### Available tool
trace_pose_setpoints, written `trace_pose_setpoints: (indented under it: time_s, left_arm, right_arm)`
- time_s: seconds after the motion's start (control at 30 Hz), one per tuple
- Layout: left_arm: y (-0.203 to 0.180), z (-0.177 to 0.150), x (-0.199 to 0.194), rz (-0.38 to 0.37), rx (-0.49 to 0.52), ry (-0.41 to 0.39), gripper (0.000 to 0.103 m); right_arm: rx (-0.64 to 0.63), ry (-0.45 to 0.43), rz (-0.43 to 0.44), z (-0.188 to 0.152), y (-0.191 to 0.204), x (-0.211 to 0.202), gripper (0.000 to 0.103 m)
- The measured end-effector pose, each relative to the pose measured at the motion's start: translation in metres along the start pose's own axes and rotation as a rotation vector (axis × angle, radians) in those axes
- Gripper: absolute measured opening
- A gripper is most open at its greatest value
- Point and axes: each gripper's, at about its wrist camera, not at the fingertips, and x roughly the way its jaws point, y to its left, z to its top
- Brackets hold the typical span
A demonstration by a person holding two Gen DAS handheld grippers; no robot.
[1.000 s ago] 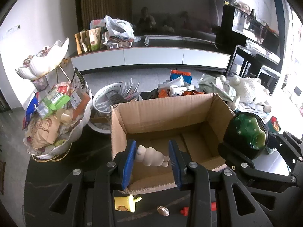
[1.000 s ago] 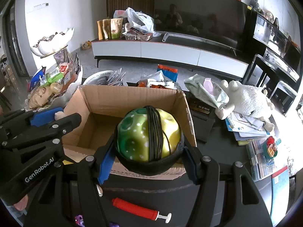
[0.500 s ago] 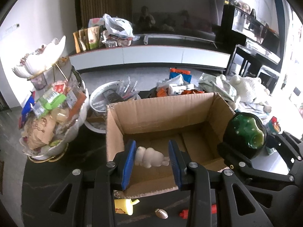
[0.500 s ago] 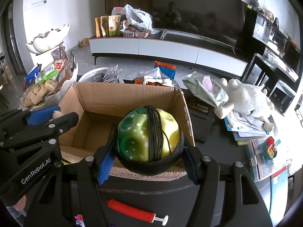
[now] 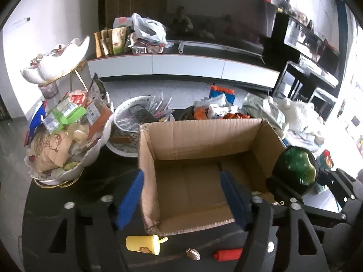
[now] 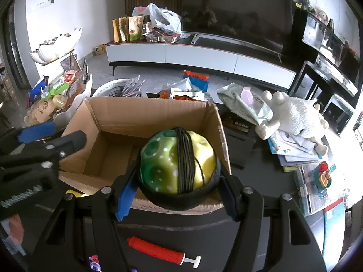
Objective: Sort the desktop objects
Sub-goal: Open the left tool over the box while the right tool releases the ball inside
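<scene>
An open cardboard box [image 5: 204, 133] stands on the dark table; it also shows in the right wrist view [image 6: 145, 113]. My left gripper [image 5: 181, 195] is open and empty, its blue pads spread wide over the box's near left part. The small white figure it held is out of sight. My right gripper [image 6: 177, 195] is shut on a green spotted ball [image 6: 179, 163] wound with black cord, held above the box's near right corner. The ball also shows in the left wrist view [image 5: 297, 172].
On the table before the box lie a yellow toy cup [image 5: 145, 244], a tiny football [image 5: 193, 253] and a red pump [image 6: 158, 250]. A snack-filled shell bowl [image 5: 68, 136] stands left, a white basin [image 5: 136, 122] behind, a plush sheep [image 6: 295, 115] and books right.
My left gripper has opened wide and let go of the small white figure, which is no longer visible. The right gripper still holds the ball in about the same place.
</scene>
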Motion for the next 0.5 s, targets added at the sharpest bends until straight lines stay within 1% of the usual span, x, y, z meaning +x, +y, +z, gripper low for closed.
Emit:
trace_pose_setpoints:
  time_s: [0.03,0.1,0.13,0.17,0.23,0.3,0.5]
  left_arm:
    - [0.001,0.0,-0.002,0.02,-0.001,-0.002,0.075]
    - [0.003,0.002,-0.004,0.019,0.002,-0.016,0.078]
    - [0.004,0.002,-0.005,0.016,-0.001,-0.014,0.08]
    - [0.005,0.002,-0.005,0.011,-0.003,-0.012,0.082]
    - [0.006,0.002,-0.006,-0.001,-0.008,-0.006,0.093]
    - [0.008,0.001,-0.006,-0.007,-0.018,-0.002,0.096]
    - [0.014,-0.001,-0.007,0.015,-0.031,-0.01,0.099]
  right_arm:
    - [0.004,-0.01,-0.003,0.0,-0.001,-0.001,0.064]
    - [0.009,-0.038,-0.024,0.001,-0.002,-0.007,0.068]
    - [0.01,-0.053,-0.032,0.002,-0.002,-0.009,0.073]
    - [0.011,-0.067,-0.04,0.002,-0.002,-0.012,0.081]
    - [0.004,-0.071,-0.043,0.003,-0.001,-0.014,0.094]
    - [0.002,-0.071,-0.04,0.003,-0.001,-0.015,0.095]
    - [0.033,-0.069,-0.023,0.0,-0.007,-0.018,0.097]
